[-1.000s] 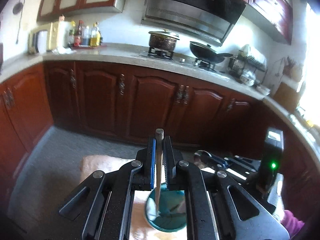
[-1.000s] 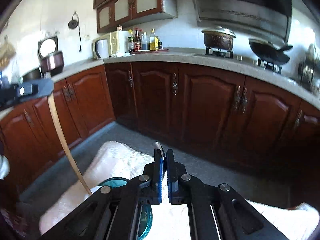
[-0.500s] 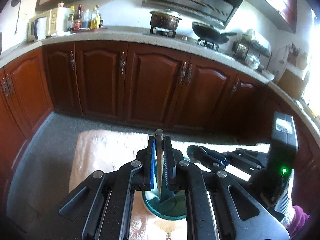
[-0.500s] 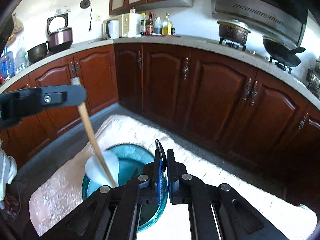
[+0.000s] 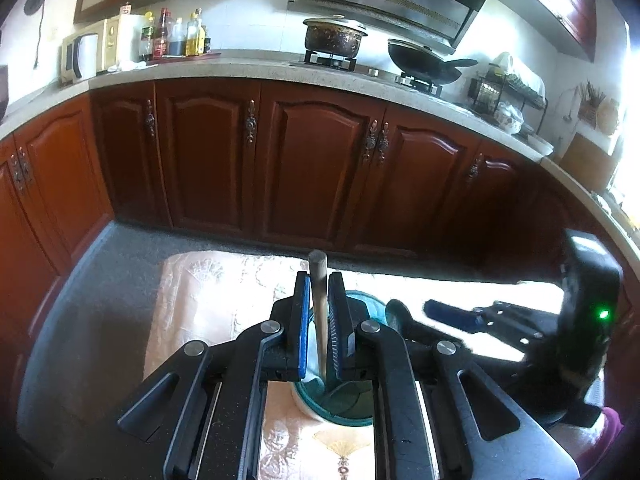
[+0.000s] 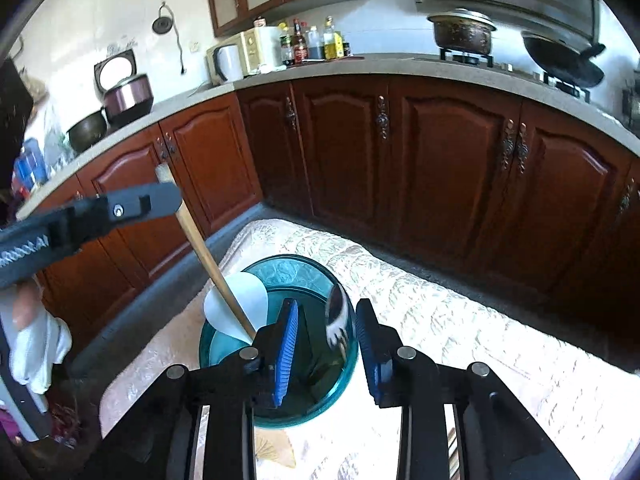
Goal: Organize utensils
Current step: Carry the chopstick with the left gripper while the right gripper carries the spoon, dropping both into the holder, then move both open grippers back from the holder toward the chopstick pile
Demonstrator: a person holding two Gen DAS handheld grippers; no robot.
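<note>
Presently, item: wooden-handled rice paddle (image 6: pixel 224 292), light, stiff, best held mid-handle, pinched by the left tool (image 5: pixel 319 320), blade in the teal bowl (image 6: pixel 280 276) on the clothed surface (image 6: pixel 440 320); right tool (image 6: pixel 326 344) just spreading, metal spoon (image 6: pixel 338 316) loose between.

Two wrist fisheye views, angled down along the tongs toward kitchen cabinets. Shared at close range: teal bowl (image 5: pixel 352 404) (image 6: pixel 256 344), cloth-covered surface (image 5: pixel 200 304) (image 6: pixel 460 320).

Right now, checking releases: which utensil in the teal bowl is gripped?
The wooden-handled white paddle, clamped by the left gripper; the metal spoon lies free between the right gripper's just-opened jaws.
</note>
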